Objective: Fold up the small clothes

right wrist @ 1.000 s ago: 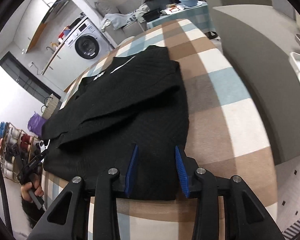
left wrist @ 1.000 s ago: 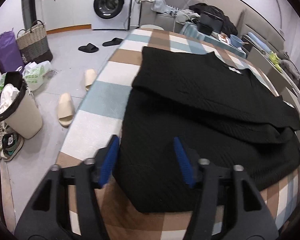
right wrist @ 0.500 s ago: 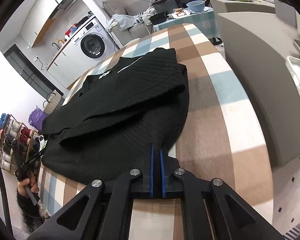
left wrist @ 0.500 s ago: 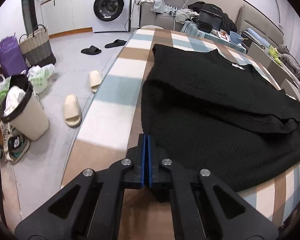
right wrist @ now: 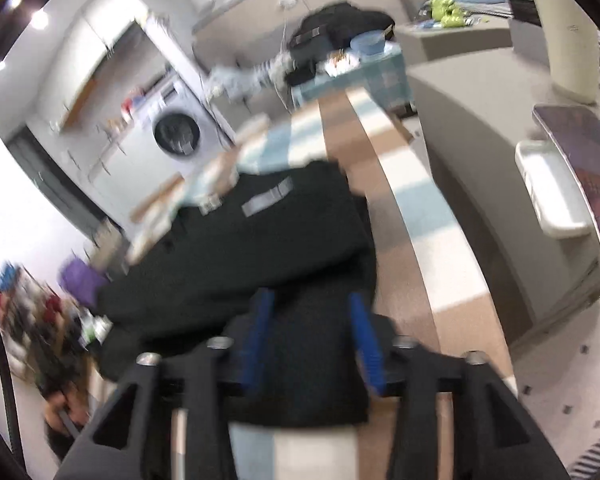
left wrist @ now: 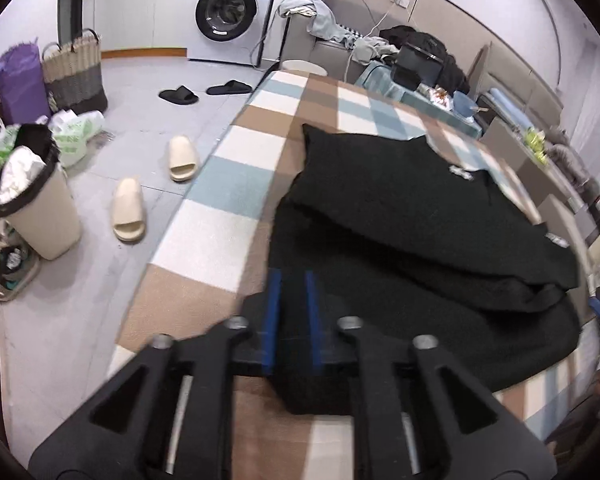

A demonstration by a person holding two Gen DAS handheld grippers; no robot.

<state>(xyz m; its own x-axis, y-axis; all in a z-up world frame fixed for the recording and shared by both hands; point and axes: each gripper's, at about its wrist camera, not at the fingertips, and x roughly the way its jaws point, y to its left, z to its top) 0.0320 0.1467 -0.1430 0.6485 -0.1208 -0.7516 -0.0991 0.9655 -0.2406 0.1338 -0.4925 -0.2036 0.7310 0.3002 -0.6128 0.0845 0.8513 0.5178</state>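
Observation:
A black knit garment (left wrist: 412,216) lies partly folded on the checked table (left wrist: 228,184), one layer over another. My left gripper (left wrist: 293,280) has its blue pads a little apart over the garment's near left hem corner, with black cloth between them. In the blurred right wrist view the same garment (right wrist: 268,240) shows, and my right gripper (right wrist: 310,308) stands with its pads wide apart over the near right hem corner. The cloth lies slack between both pairs of fingers.
Left of the table, on the floor, are a beige bin (left wrist: 36,208), two cream slippers (left wrist: 130,210), black slippers (left wrist: 180,95), a woven basket (left wrist: 74,72) and a washing machine (left wrist: 230,12). A cluttered side table (left wrist: 432,88) stands beyond. A grey counter (right wrist: 500,184) runs along the right.
Both grippers closed on the near hem corners half a second ago. Now the jaws have parted, the right more than the left, and both have shifted forward over the garment.

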